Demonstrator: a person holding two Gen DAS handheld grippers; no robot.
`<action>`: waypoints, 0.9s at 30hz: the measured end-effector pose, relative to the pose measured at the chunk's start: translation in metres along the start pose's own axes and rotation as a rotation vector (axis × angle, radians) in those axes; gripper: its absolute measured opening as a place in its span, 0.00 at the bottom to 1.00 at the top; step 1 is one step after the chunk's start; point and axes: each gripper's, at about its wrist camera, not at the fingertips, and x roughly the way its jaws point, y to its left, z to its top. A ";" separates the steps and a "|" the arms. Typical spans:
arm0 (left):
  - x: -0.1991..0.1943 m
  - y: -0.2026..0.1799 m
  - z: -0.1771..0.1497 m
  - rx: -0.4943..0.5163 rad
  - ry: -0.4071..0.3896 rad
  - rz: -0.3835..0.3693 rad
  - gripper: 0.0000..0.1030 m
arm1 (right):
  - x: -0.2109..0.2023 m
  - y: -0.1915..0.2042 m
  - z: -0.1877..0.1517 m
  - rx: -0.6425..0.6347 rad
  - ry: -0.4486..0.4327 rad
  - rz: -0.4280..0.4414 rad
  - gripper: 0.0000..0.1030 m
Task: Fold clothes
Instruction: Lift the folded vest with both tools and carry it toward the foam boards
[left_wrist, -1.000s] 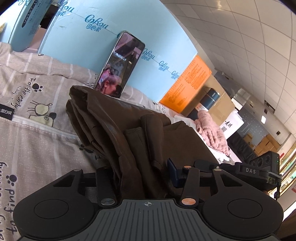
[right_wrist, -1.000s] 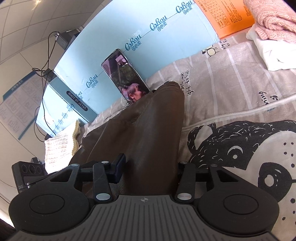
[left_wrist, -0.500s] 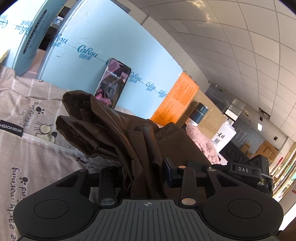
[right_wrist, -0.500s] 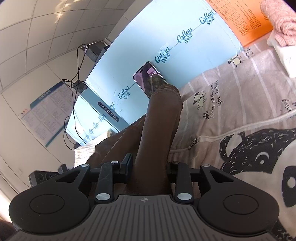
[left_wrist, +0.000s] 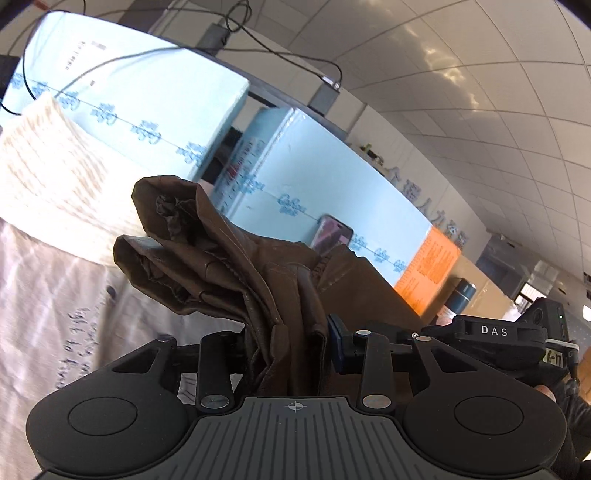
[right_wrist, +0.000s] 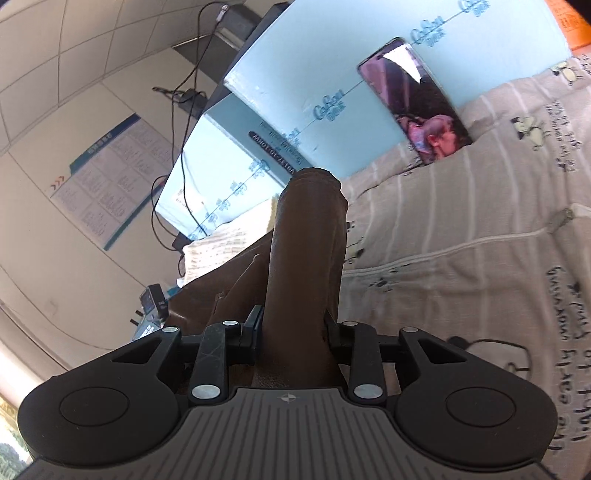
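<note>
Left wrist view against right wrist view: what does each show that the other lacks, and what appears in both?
Only the left wrist view shows the orange printed board, a dark blue cylindrical flask and the right gripper's own black body.

Only the right wrist view shows the blue-edged wall poster.

Both show the brown leather-like garment clamped in the left gripper and right gripper, the propped black smartphone, and the cream knitted fabric.

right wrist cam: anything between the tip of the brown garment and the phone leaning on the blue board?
Nothing stands there. In the right wrist view, only bare printed bedsheet runs from the brown garment held by the right gripper to the phone.
</note>
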 end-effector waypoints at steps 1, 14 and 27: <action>-0.005 0.004 0.007 0.007 -0.026 0.019 0.34 | 0.010 0.011 0.002 -0.013 0.008 0.009 0.27; -0.038 0.042 0.110 0.112 -0.311 0.211 0.35 | 0.133 0.132 0.034 -0.204 -0.084 0.137 0.27; 0.033 0.114 0.130 0.039 -0.199 0.333 0.34 | 0.260 0.099 0.051 -0.124 -0.044 0.067 0.29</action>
